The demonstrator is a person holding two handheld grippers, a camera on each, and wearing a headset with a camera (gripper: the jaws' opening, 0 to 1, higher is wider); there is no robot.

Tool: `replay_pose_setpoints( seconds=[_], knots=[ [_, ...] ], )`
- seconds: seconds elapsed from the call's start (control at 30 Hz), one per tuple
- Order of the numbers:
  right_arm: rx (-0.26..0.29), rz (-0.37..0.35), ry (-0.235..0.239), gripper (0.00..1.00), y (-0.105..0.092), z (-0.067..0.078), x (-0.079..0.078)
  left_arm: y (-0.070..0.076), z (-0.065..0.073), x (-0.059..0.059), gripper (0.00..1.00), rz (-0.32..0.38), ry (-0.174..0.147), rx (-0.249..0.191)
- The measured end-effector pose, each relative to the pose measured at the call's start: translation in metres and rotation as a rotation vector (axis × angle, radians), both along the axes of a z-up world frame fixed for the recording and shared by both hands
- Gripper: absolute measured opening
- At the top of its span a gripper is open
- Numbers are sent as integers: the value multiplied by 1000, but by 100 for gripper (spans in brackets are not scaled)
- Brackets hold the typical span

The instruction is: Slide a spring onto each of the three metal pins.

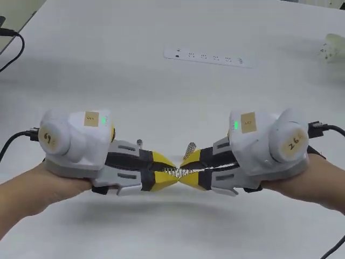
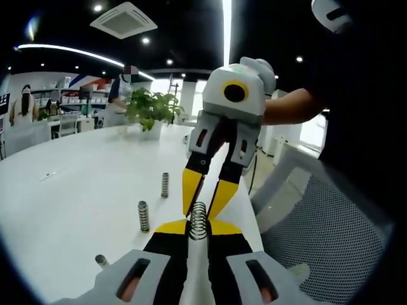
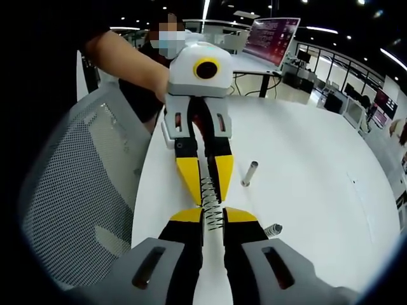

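Open-plan office — long white desks (image 3: 305,165), monitor (image 3: 273,39), mesh chair (image 3: 70,190).

Right tool (image 1: 187,171) cap (image 1: 294,143): "26", third digit unclear; left tool (image 1: 168,172) cap (image 1: 49,138): illegible.

Spring (image 1: 175,172): thin silvery coil, lying level above table. One end pinched in left gripper (image 1: 170,174), other end in right gripper (image 1: 184,172); yellow tips nearly meet around it. Three pins stand upright in row on table just beyond. Bare pin (image 1: 139,143): short smooth metal post, on left gripper's side. Middle pin (image 1: 191,150) and end pin (image 2: 165,185): each sleeved in coil.
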State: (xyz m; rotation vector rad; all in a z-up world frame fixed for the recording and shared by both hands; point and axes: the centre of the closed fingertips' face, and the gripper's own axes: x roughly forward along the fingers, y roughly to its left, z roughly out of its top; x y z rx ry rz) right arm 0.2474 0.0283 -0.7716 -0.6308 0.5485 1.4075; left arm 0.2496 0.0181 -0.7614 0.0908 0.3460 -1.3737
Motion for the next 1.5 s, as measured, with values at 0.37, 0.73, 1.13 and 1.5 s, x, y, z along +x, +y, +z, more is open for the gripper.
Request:
replay_pose_setpoints(
  seconds=[0.37, 0.73, 1.13, 1.5],
  knots=[
    [3, 24, -30, 9, 0, 2, -3, 0, 3, -3, 2, -6, 9, -8],
    [-5, 28, -33, 10, -4, -1, -4, 2, 1, -5, 2, -10, 18, 0],
    [30, -10, -12, 13, -13, -1, 2, 4, 4, -4, 2, -7, 24, -8],
    [42, 31, -24, 9, -9, 1, -3, 3, 6, -5, 2, -13, 29, -14]
  ],
)
